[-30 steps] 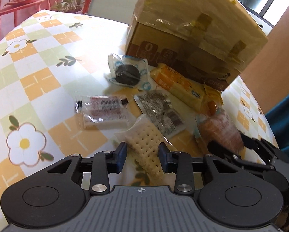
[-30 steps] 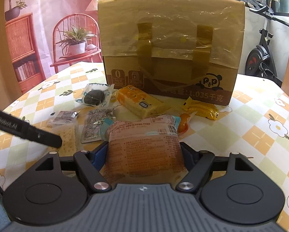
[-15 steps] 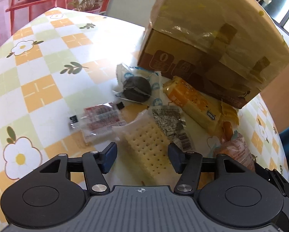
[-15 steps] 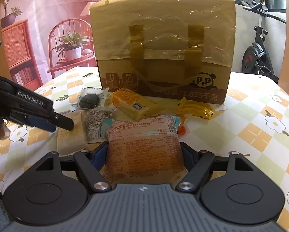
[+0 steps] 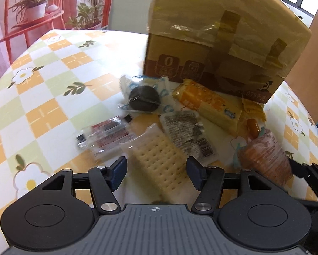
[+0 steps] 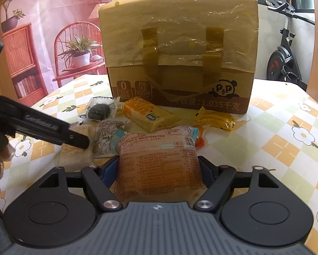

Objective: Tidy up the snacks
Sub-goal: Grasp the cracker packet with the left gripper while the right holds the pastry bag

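My left gripper (image 5: 155,172) is open, its fingers either side of a clear-wrapped cracker pack (image 5: 159,167) lying on the table, not touching it. My right gripper (image 6: 159,170) is shut on an orange-brown snack pack (image 6: 159,161), also seen at right in the left wrist view (image 5: 265,159). Loose snacks lie in front of a taped cardboard box (image 6: 178,48): a dark round cookie pack (image 5: 144,98), an orange cake bar (image 5: 207,106), a black-and-white sachet (image 5: 186,136), a red-labelled clear pack (image 5: 108,136) and a yellow pack (image 6: 215,119).
The round table (image 5: 42,80) has a flowered checked cloth. The box (image 5: 222,36) stands at the back behind the snacks. A red chair with potted plants (image 6: 78,51) and an exercise bike (image 6: 284,48) stand beyond the table.
My left gripper has opened wider and drawn forward around the cracker pack, tilting up toward the box. The right gripper still holds the orange-brown pack, slightly closer to the box.
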`<state>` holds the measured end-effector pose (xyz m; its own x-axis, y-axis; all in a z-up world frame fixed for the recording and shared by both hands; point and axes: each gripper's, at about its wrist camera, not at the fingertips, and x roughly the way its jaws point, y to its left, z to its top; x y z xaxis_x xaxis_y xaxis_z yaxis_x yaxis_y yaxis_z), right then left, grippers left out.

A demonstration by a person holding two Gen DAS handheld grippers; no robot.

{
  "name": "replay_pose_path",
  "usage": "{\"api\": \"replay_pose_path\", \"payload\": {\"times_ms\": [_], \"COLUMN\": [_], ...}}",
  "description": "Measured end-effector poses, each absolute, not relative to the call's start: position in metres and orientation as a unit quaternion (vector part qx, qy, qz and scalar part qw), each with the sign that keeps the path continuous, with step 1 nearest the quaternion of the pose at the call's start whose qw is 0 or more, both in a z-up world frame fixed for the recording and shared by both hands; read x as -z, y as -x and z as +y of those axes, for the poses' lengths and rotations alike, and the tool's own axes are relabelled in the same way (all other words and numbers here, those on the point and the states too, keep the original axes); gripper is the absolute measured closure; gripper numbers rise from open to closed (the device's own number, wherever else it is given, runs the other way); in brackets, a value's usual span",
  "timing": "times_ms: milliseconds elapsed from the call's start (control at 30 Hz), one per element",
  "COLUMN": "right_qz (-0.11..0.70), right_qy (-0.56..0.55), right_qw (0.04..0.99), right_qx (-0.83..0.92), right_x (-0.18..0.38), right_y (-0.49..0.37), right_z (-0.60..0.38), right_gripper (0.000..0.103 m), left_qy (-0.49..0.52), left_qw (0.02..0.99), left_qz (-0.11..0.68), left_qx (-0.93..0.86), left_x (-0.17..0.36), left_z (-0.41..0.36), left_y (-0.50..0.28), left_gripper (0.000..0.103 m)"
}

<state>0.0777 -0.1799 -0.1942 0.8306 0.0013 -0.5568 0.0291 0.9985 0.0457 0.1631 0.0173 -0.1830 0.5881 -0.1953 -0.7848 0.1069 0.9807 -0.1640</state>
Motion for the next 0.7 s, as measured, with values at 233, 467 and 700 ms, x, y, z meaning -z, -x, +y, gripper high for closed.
{"api": "replay_pose_path", "payload": {"times_ms": [233,467,700], "right_qz": [0.292,0.293,0.292], "right_qy": [-0.024,-0.021,-0.021], "right_qw": [0.956,0.956,0.956], "right_qx": [0.009,0.009,0.008], "right_x": [0.194,0.195,0.195], "right_y": [-0.078,-0.079,-0.078], "right_z": [-0.178,-0.178,-0.179], "right_gripper": [0.025,0.025,0.025], "left_qy": [0.074,0.099,0.085], "left_qw": [0.882,0.881,0.89], "left_qz": [0.459,0.449,0.436], "left_qx": [0.077,0.11,0.102], "left_x": [0.181,0.176,0.184], "left_z": [0.041,0.033,0.026], "left_y": [-0.156,-0.155,-0.18], "left_gripper": [0.039,0.056,0.067]}}
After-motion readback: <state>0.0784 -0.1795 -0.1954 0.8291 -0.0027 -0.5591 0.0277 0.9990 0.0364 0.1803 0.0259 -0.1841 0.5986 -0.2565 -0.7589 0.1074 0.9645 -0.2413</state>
